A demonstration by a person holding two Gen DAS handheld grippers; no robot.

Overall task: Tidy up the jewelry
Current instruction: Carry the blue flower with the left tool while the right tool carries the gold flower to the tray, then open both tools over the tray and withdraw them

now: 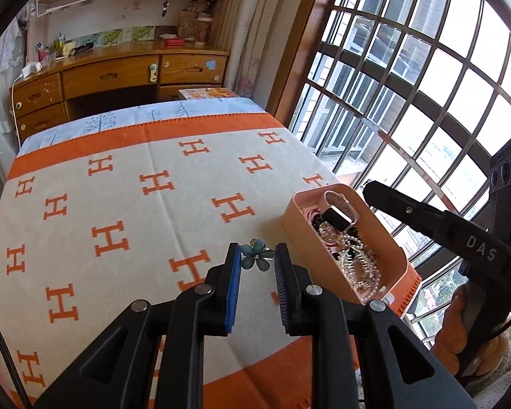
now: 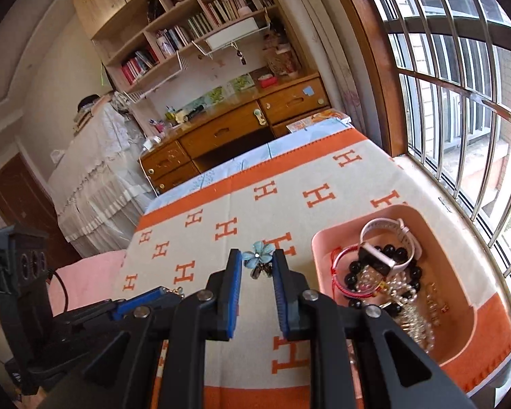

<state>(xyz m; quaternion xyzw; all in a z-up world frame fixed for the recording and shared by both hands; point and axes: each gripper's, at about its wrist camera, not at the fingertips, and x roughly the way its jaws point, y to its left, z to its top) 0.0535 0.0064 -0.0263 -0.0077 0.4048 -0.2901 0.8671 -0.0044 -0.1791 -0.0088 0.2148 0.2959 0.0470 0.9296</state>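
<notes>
A blue flower-shaped ring [image 1: 257, 255] lies on the orange and grey H-pattern blanket [image 1: 119, 204]. My left gripper [image 1: 255, 255] is open with the flower between its fingertips. In the right wrist view the same flower ring [image 2: 257, 255] lies between the tips of my open right gripper [image 2: 255, 257]. A pink box [image 1: 301, 211] to the right holds a white-strapped watch [image 1: 337, 213], black beads and pearl strands. It also shows in the right wrist view [image 2: 327, 238], with a red bracelet [image 2: 339, 274] inside. The left gripper's fingers [image 2: 143, 301] show low on the left.
The blanket covers a table that ends at a barred window [image 1: 408, 102] on the right. A wooden desk with drawers [image 1: 119, 78] and bookshelves stand behind it. The right gripper's body and the hand holding it [image 1: 460, 327] are beside the box.
</notes>
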